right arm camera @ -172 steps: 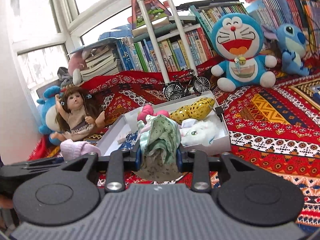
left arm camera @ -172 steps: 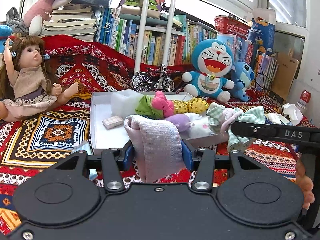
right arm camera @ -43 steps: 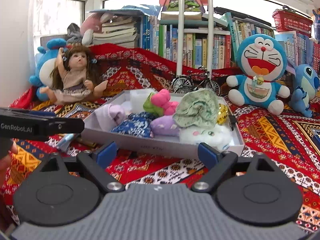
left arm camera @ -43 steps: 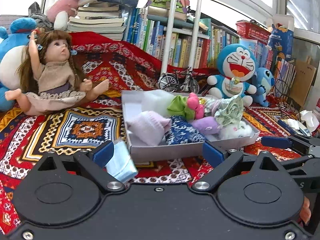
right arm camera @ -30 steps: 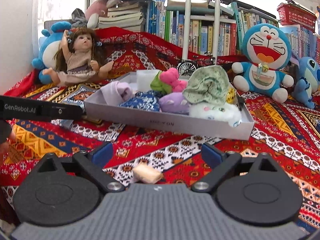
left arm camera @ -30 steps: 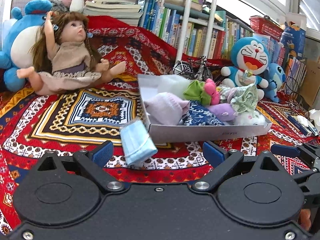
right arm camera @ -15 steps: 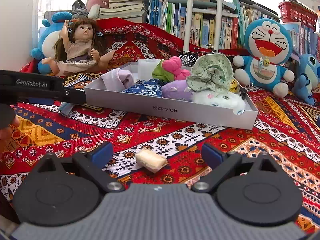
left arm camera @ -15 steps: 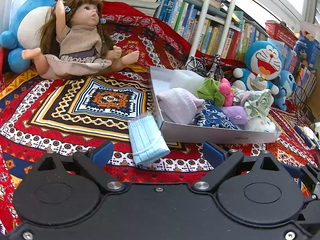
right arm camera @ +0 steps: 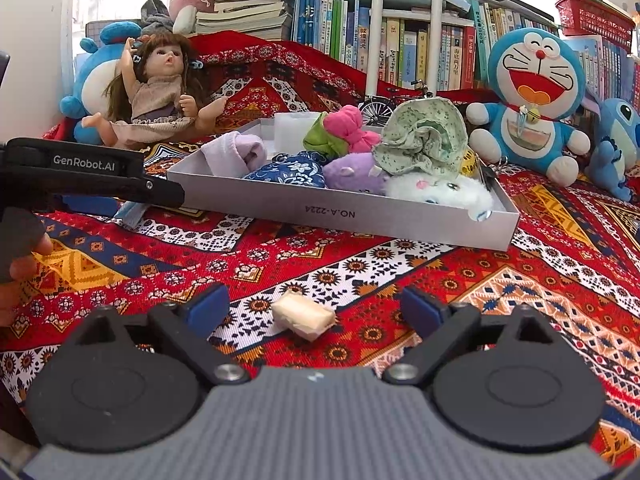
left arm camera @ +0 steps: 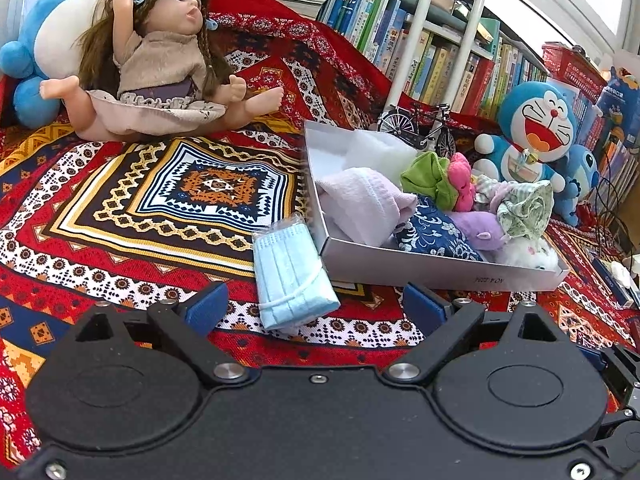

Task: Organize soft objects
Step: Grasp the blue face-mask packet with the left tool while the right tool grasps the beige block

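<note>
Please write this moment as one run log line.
left gripper: open, closing slightly, mask pack between jaws, ungripped | right gripper: open over cream block | tray: filled

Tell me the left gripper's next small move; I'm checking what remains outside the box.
Probably ease the left gripper forward and down around the pack of blue face masks, then close. Its fingers stand open, nothing gripped, and the pack lies on the cloth beside the grey box.

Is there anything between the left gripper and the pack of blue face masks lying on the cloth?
Nothing visible. The face mask pack lies just ahead of the open left gripper, beside the gray box, with only bare patterned cloth between.
</note>
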`<state>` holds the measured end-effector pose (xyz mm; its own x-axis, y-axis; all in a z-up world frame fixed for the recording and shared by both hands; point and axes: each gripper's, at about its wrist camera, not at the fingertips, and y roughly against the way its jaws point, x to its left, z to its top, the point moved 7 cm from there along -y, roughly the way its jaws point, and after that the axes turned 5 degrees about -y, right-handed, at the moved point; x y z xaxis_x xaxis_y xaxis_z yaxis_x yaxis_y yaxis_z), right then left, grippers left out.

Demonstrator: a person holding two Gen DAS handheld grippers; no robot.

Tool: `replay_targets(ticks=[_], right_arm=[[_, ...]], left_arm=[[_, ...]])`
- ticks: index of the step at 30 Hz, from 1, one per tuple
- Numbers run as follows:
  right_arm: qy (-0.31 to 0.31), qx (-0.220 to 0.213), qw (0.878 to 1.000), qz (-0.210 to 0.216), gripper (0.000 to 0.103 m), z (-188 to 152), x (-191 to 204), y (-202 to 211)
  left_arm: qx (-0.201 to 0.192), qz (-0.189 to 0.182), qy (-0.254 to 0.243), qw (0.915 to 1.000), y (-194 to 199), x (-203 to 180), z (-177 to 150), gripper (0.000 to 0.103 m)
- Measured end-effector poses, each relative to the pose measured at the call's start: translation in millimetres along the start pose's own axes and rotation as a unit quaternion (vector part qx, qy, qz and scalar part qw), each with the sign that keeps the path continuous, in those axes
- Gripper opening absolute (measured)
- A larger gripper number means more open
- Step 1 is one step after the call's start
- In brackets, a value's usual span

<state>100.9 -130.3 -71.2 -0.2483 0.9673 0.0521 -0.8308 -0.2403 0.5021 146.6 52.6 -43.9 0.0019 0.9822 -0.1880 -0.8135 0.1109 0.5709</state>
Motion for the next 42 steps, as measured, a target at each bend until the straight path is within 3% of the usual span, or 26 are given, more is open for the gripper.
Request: replay_targets(ticks=[5, 13, 21, 42], right_arm=[[0.004, 0.0, 1.0, -0.001, 0.094, -1, 1, 0], [0.001, 0.0, 1.0, 0.0, 0.092, -1, 1, 0], [0.003, -0.001, 1.0, 0.0, 0.088, -1, 1, 0], [0.013, -0.008, 1.0, 0.009, 0.081, -2, 7, 13]], left_arm=[[0.001, 0.006, 0.002, 1.0, -1, 1, -1, 0.084], [0.001, 0.017, 0.0, 0.9999, 0, 4, -1, 0.059], [0.003, 0.025, 0.0, 0.9997, 1, 5, -1, 0.041], [-0.036, 0.042, -0.017, 0.9983, 22, 2, 10, 0.039]])
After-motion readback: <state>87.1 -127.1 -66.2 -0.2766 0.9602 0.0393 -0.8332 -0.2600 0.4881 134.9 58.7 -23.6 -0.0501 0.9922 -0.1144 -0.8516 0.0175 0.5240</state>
